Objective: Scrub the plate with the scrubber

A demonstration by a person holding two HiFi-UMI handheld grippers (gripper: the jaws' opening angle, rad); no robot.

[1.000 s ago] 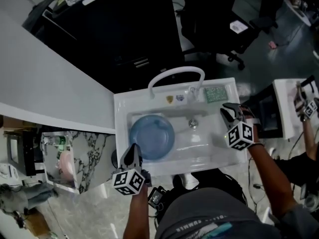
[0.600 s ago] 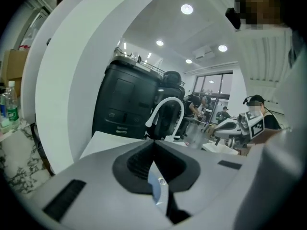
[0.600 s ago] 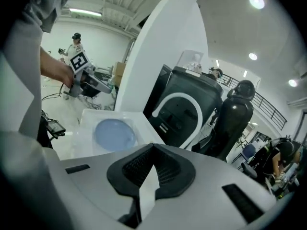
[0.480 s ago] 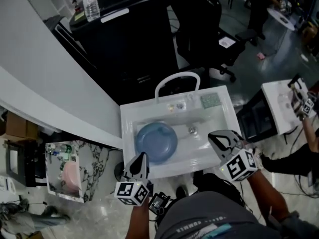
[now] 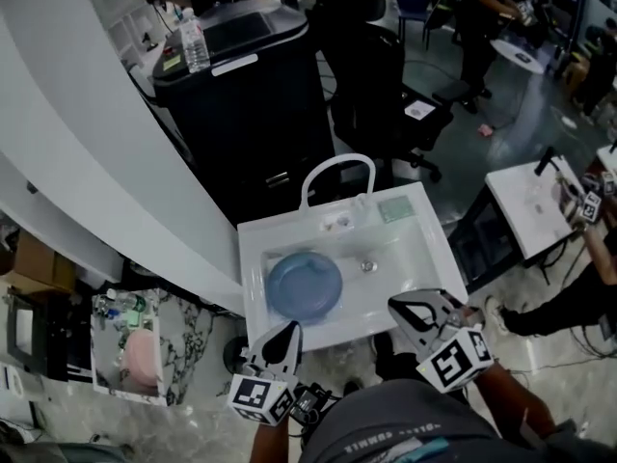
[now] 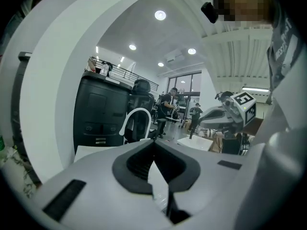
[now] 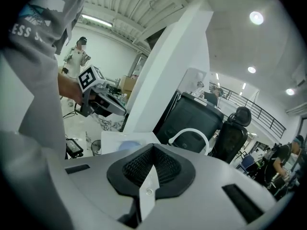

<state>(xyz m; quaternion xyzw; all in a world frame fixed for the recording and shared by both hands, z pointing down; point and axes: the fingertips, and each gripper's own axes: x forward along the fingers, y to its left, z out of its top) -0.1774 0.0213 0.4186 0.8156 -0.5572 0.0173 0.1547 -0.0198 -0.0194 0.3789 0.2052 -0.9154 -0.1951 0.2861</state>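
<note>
Both grippers have drawn back from the sink (image 5: 253,258), left gripper (image 5: 287,331) and right gripper (image 5: 395,305) pinched together, empty, one plate (image 5: 304,287) beyond their tips, one scrubber (image 5: 393,209) only in the head view.

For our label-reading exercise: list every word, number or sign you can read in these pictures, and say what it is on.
"ESS S": cut-off print on the person's grey shirt, right gripper view.
Marker cubes: square codes, no letters.
Sink stickers, bottle label: too small to read.
</note>
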